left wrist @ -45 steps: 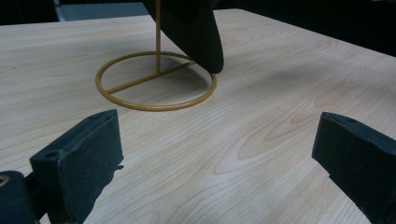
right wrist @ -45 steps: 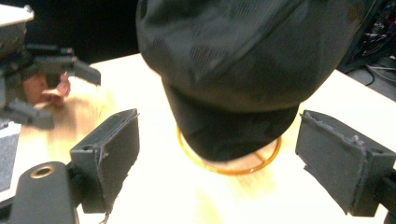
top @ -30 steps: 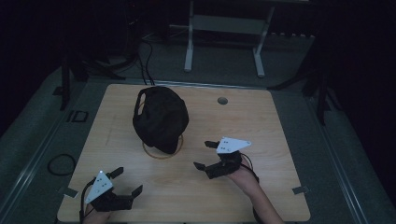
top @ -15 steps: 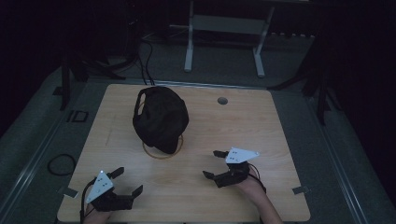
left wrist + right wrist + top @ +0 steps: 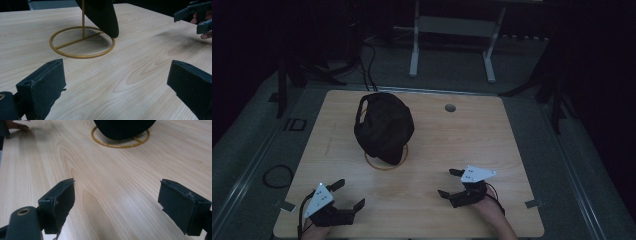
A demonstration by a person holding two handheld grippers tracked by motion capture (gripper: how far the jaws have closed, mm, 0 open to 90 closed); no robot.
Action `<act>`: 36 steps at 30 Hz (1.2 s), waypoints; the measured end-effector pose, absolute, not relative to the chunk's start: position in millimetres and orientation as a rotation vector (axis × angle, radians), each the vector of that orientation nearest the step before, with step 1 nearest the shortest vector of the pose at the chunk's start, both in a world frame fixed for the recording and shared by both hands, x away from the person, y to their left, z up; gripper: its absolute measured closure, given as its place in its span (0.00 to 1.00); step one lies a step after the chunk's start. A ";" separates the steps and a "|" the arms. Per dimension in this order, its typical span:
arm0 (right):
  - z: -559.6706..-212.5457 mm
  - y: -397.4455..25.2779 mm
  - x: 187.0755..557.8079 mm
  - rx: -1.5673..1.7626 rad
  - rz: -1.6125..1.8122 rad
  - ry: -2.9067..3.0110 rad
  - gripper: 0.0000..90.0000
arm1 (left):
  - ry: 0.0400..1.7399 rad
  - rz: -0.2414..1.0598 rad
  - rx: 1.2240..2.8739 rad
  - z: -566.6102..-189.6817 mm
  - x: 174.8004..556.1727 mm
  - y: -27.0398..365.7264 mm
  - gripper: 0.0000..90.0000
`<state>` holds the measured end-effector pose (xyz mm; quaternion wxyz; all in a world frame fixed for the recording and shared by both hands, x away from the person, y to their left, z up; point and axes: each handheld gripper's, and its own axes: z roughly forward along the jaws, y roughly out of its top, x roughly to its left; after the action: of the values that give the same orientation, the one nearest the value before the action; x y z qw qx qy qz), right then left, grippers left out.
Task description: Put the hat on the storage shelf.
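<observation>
A black cap [image 5: 383,126] hangs on a gold wire stand whose ring base [image 5: 385,161] rests on the wooden table [image 5: 462,135]. In the left gripper view the ring base [image 5: 82,42] lies ahead with the cap's brim [image 5: 105,17] over it. The right gripper view has the ring [image 5: 120,143] under the cap [image 5: 123,127]. My left gripper [image 5: 347,195] sits open near the front left edge, nothing between its jaws. My right gripper [image 5: 449,182] is open at the front right, empty, held low over the table.
A round grommet hole [image 5: 450,107] sits near the table's far edge. Behind the table stands a white metal frame [image 5: 452,30] on the floor, with cables [image 5: 362,55] at the far left. The other gripper [image 5: 197,15] shows at the upper right of the left gripper view.
My right gripper has drawn back toward the front edge and slightly right, away from the cap stand. The left gripper has stayed put.
</observation>
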<state>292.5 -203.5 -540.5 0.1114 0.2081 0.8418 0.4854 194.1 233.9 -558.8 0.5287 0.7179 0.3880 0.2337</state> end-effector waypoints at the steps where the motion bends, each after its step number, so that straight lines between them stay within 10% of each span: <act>1: -542.8 -207.5 290.7 0.618 1.414 2.476 0.15 | 0.927 0.556 1.714 -558.9 194.1 233.9 0.02; 36: -552.4 -265.5 284.4 0.713 1.255 2.414 0.16 | 0.926 0.546 1.714 -559.5 193.9 233.4 0.02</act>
<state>284.4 -265.5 -552.4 0.1639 0.2501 0.8466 0.4403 193.9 233.4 -559.5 0.5306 0.7180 0.3881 0.2288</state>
